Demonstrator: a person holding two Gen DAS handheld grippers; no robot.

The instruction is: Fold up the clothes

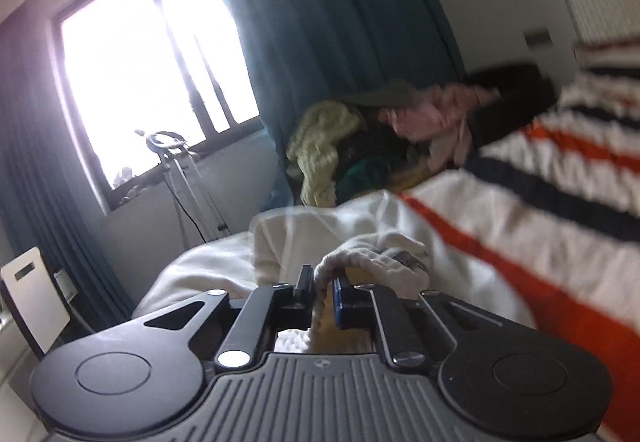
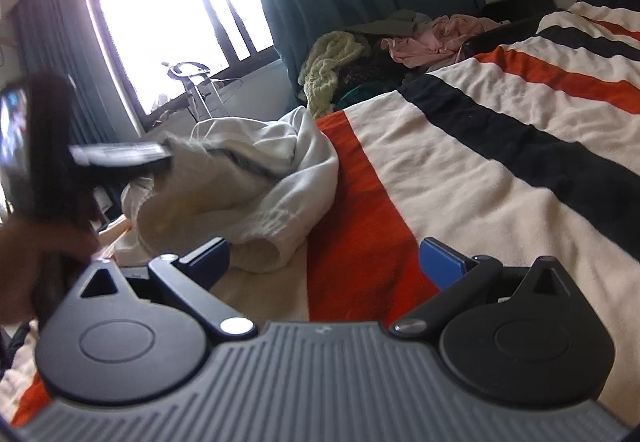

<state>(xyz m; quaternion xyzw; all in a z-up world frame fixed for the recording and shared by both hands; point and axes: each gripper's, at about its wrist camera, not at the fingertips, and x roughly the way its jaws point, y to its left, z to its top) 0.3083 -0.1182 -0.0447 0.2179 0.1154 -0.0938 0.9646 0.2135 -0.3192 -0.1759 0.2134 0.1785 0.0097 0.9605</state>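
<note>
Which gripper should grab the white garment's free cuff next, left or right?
Right. The right gripper is open and empty, with the cuff just ahead. The left gripper is shut on the white garment.

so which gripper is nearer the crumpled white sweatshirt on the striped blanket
Left. The left gripper is shut on a fold of the crumpled white sweatshirt. The right gripper is open just short of its cuff, not touching.

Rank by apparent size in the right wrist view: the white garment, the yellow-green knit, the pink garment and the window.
1. Window
2. White garment, though nearness to the camera enlarges it
3. Yellow-green knit and pink garment look about alike; both lie far off in the pile, so no ranking between them.
</note>
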